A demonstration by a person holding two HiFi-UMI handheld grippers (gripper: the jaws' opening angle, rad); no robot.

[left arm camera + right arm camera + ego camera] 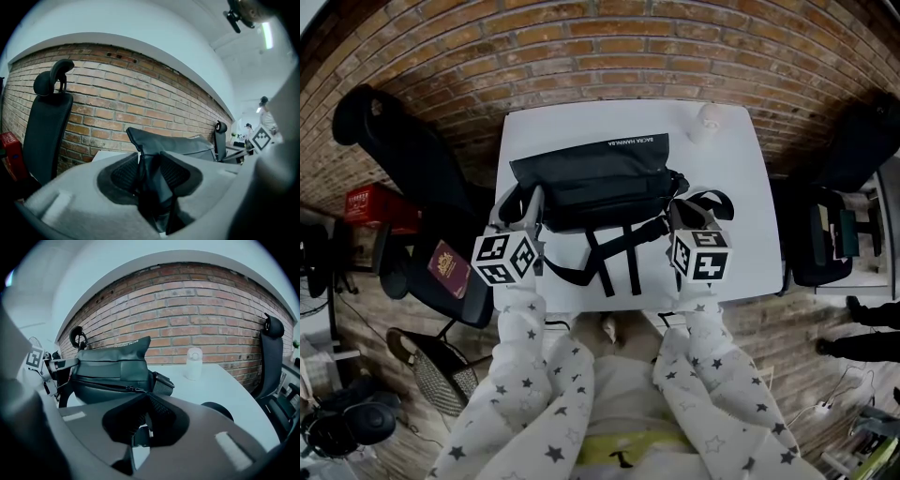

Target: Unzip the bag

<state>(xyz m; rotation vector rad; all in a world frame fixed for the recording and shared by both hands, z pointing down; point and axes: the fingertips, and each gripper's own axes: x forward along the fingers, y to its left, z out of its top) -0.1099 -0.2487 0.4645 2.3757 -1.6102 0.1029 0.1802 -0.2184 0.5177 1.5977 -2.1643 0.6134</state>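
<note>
Brick wall backs a white bench (727, 187), and the black bag (591, 183) lies across its middle, its straps (614, 253) trailing toward the person. 2 grippers work its 2 ends.

The left gripper (532, 211) sits at the bag's left end. Its fingers (124, 173) pinch a thick fold of the bag's fabric between the pads. I judge this to be an anchor, so the bag does not slide when the zip is pulled.

The right gripper (675, 217) is at the right end, its fingers (161, 416) pressed almost together on a small dark tab (140, 437). The zip (103, 385) runs along the bag's front toward those fingers, so the tab is probably its pull, held to be drawn along the teeth. 1 small white bottle (709, 120) stands well apart near the far right corner, out of the way of the work.

The tab is dark against dark pads, and whether it joins the slider is unclear. How much of the zip is open cannot be told, because in the head view the bag's top and the grippers cover it. The left gripper view shows only the bag's end.
</note>
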